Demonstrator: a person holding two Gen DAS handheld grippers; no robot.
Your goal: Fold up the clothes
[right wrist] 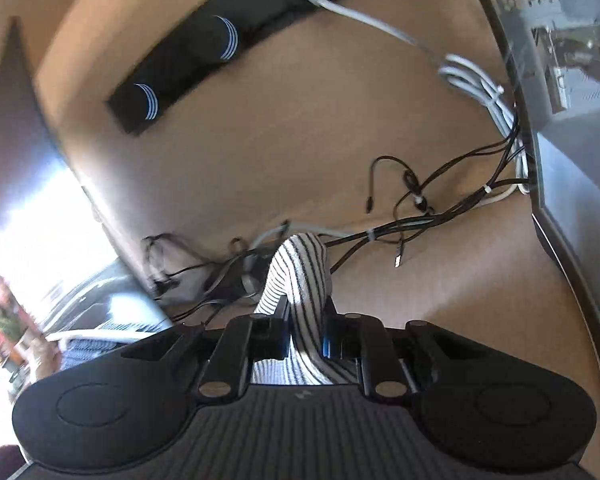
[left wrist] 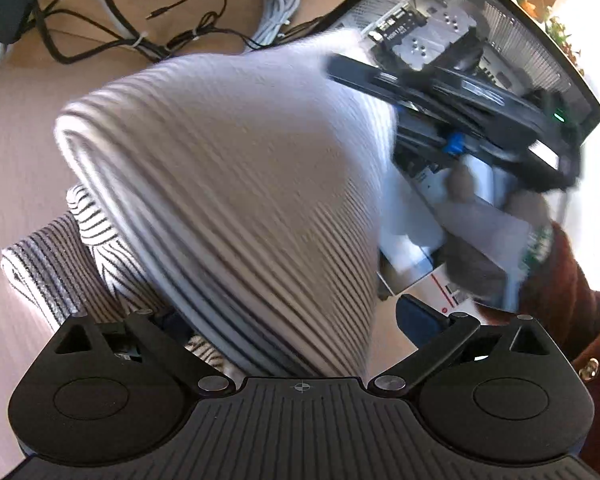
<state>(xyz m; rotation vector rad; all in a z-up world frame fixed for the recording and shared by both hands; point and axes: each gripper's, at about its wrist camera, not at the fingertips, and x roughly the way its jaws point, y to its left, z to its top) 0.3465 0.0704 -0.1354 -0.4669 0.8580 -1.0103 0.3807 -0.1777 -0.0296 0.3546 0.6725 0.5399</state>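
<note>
Striped garment (left wrist: 228, 184), white with thin dark stripes, hangs lifted over the counter (left wrist: 16, 152), blurred, filling the middle of the left wrist view. Lower part of it bunched on the counter at lower left, just ahead of the left gripper (left wrist: 300, 320). Left gripper's fingers spread wide apart, nothing pinched; cloth drapes down between them, contact with the pads can't be told. In the right wrist view, right gripper (right wrist: 306, 320) has its fingers (right wrist: 278, 320) close together, clamped on a bunched fold of the same striped cloth, which sticks up past the tips. The person's hand (left wrist: 488, 232) on the right gripper shows in the left view, rust-coloured sleeve (left wrist: 572, 280) behind it. Farther out: tangle of black cables (right wrist: 412, 208) and a white cable coil (right wrist: 472, 80) on the counter, black power strip (right wrist: 204, 52) at the back, open computer case (left wrist: 480, 40) at right.
</note>
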